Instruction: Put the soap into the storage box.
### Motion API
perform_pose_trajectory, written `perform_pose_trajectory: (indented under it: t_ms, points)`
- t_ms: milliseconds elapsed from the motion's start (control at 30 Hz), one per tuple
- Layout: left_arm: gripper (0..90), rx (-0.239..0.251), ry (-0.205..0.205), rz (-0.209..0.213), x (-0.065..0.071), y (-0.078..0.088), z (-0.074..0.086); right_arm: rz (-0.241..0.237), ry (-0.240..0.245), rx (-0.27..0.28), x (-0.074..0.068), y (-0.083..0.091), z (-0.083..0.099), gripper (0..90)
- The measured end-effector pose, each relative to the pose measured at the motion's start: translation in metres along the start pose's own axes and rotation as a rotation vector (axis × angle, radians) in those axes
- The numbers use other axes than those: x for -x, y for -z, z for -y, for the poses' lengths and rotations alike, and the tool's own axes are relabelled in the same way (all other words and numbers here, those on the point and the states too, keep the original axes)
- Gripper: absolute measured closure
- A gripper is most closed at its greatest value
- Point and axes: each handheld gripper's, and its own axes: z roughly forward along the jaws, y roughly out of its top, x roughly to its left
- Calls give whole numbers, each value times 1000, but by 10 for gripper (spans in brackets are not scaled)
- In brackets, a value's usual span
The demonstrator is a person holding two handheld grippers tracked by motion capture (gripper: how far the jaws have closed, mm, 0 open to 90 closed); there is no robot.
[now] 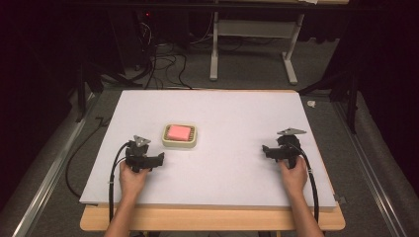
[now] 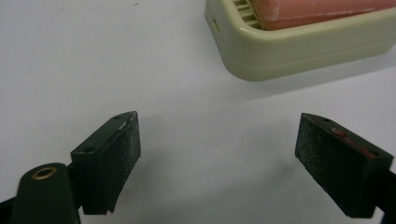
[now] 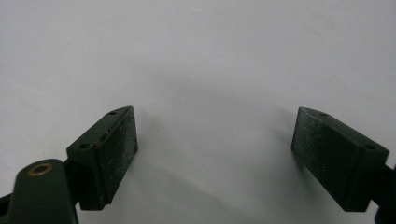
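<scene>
The left gripper [image 1: 159, 159], held low over the white table sheet [image 1: 232, 163], has its two black jaws spread apart with nothing between them; in the left gripper view bare white surface fills the gap between the fingertips [image 2: 122, 140]. Just ahead of those jaws and off to their right lies the cream-coloured, rounded-square plastic soap dish [image 2: 280, 56], and in it rests a flat pink bar of soap [image 2: 317, 11]. In the high view the dish [image 1: 180, 143] sits just beyond and to the right of the left gripper, near it but not touching. The bar is squarish, so no long axis stands out. The right gripper [image 1: 265, 150] rests well apart on the far side of the sheet, its jaws likewise standing wide and empty over bare surface, as the right gripper view shows. The left hand [image 1: 132, 178] is by far the nearer, so a reach for the soap would probably fall to it, forward and a little rightward.
</scene>
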Motion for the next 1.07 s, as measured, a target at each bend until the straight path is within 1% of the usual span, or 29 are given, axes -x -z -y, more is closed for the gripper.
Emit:
perform_pose_trajectory:
  t_ms: [67,100,167,233,267,467,1067]
  points:
    - [151,-14,-20,0,3,-3,1,0,0,0,0,0,0,150]
    - [150,-7,-21,2,4,-4,1,0,0,0,0,0,0,150]
    - [152,0,-10,10,4,-4,2,1,-1,0,0,0,0,150]
    - [153,15,15,26,3,-5,5,1,-1,0,0,0,0,150]
    - [154,18,18,28,3,-5,5,1,-1,-1,0,0,0,150]
    - [151,26,18,24,3,-5,6,0,-2,-1,0,0,0,150]
    - [151,27,19,21,3,-5,7,0,-3,-1,0,0,0,149]
